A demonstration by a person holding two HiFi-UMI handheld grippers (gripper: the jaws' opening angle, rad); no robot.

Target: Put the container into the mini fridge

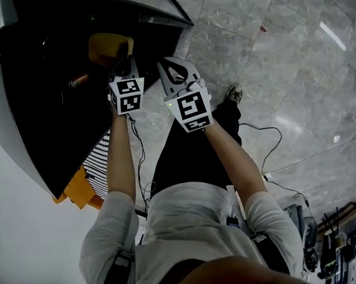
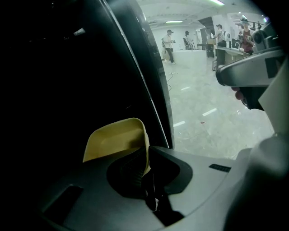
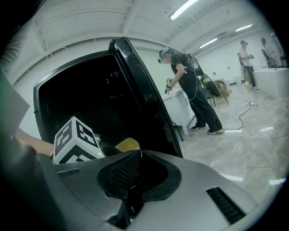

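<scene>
L gripper [image 1: 123, 59]: shut on the rim of the yellow container [image 1: 105, 47], held in the mini fridge [image 1: 35, 103] opening. R gripper [image 1: 176, 71]: closed, empty. Risk: your edge-only pinch could let the container tip or slip before it's seated.

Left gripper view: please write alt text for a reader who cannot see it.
The left gripper is shut on the rim of a yellow container, holding it against the dark open inside of the mini fridge. To the right are a pale glossy floor and distant people.
</scene>
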